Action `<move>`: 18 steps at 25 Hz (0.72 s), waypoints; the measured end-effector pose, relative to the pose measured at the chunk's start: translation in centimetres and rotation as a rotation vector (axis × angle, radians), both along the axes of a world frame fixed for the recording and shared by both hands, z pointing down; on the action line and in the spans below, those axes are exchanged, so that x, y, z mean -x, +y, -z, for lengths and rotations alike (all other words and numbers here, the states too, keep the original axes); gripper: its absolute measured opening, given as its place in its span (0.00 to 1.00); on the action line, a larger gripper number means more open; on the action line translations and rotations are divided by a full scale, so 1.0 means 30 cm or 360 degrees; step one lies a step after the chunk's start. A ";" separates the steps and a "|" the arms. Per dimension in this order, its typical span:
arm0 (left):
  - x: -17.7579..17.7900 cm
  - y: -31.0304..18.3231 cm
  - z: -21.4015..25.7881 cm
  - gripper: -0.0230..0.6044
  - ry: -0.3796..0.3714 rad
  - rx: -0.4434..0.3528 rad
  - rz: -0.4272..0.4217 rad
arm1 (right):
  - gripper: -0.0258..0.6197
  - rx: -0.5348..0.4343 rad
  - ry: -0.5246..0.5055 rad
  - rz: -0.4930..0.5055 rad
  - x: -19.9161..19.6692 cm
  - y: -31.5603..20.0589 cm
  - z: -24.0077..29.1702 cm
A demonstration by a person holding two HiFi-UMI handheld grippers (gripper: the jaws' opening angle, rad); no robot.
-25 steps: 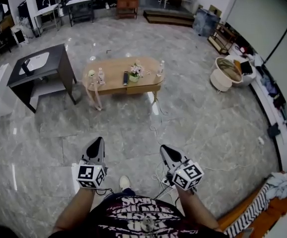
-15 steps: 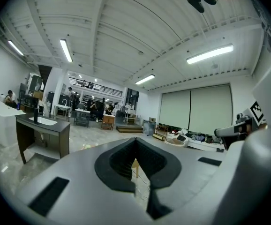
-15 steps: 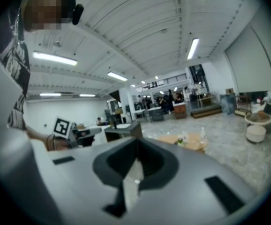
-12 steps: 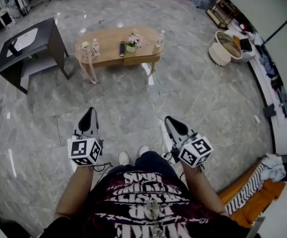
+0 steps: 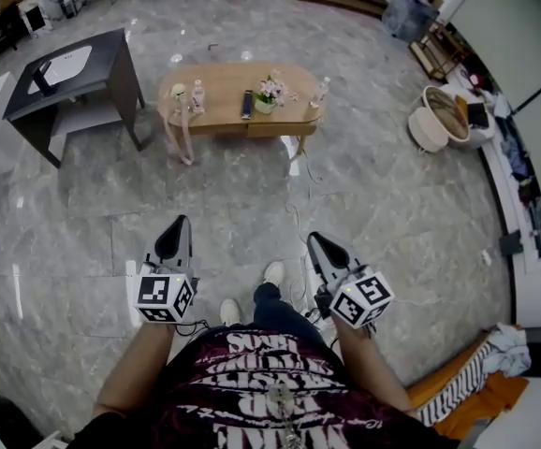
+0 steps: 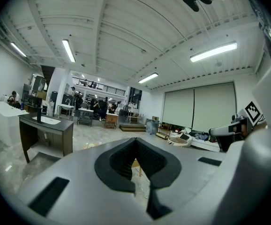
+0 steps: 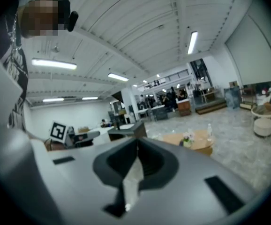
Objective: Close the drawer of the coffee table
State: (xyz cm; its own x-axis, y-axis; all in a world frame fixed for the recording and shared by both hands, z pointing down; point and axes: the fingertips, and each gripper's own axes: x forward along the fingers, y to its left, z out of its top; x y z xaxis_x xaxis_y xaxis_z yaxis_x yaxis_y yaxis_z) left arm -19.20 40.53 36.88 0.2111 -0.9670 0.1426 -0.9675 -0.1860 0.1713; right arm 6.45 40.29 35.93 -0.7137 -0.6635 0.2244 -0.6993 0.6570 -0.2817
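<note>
Both pairs of jaws are pressed together, empty. The left gripper point(image 5: 179, 224) and right gripper point(image 5: 315, 242) sit low in the frame, well apart from the coffee table point(image 5: 222, 90) at upper centre. Its drawer is too small to make out. It is likely rigid and light-sliding, best pushed flat on its front.

Both claws, left point(image 5: 179, 229) and right point(image 5: 315, 242), closed, empty.
</note>
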 end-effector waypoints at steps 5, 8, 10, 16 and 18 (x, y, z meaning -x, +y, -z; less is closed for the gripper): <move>-0.058 -0.035 -0.023 0.07 0.0049 0.0014 -0.0037 | 0.09 0.0066 0.0009 0.0038 -0.009 -0.036 -0.059; -0.084 -0.074 -0.041 0.07 0.0082 0.0027 -0.0056 | 0.09 0.0110 0.0013 0.0041 -0.034 -0.075 -0.100; -0.106 -0.113 -0.052 0.07 0.0086 0.0029 -0.0064 | 0.09 0.0135 0.0004 0.0027 -0.062 -0.117 -0.119; -0.212 -0.274 -0.065 0.07 0.0031 0.0063 -0.0086 | 0.09 0.0136 -0.0006 0.0013 -0.157 -0.264 -0.135; -0.257 -0.340 -0.079 0.07 0.0011 0.0094 -0.0102 | 0.09 0.0138 -0.0003 0.0002 -0.196 -0.325 -0.134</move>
